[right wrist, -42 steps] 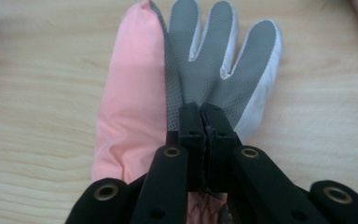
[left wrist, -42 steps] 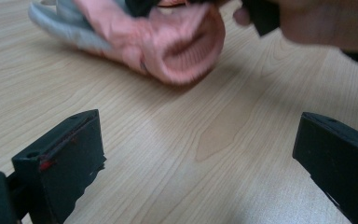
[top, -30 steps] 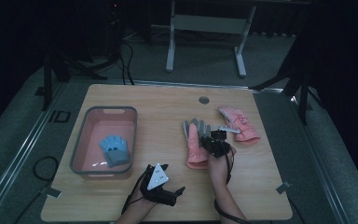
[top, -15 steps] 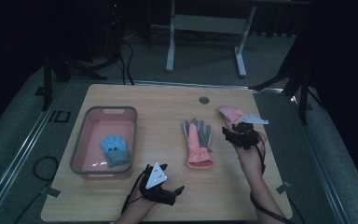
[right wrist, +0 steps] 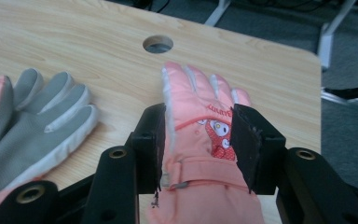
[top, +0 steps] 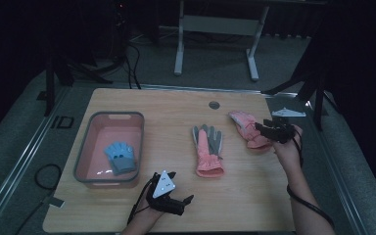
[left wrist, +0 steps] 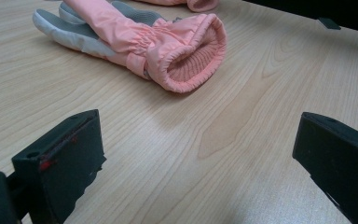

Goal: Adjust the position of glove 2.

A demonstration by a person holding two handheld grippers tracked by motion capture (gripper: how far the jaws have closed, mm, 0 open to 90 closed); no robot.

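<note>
Since a second ago the right claw (top: 267,129) swung from the middle glove (top: 208,151) over to the pink glove (top: 246,129) at the desk's right edge. Left to right now: blue glove (top: 120,157) in the grey tub (top: 111,117), left claw (top: 175,196) parked wide open and empty near the front, then the right claw's jaws, just closing, straddling the pink glove; can't tell if they're pinching it yet. Its cuff is hidden by the claw. Light wood desk (top: 176,107), dark room behind
</note>
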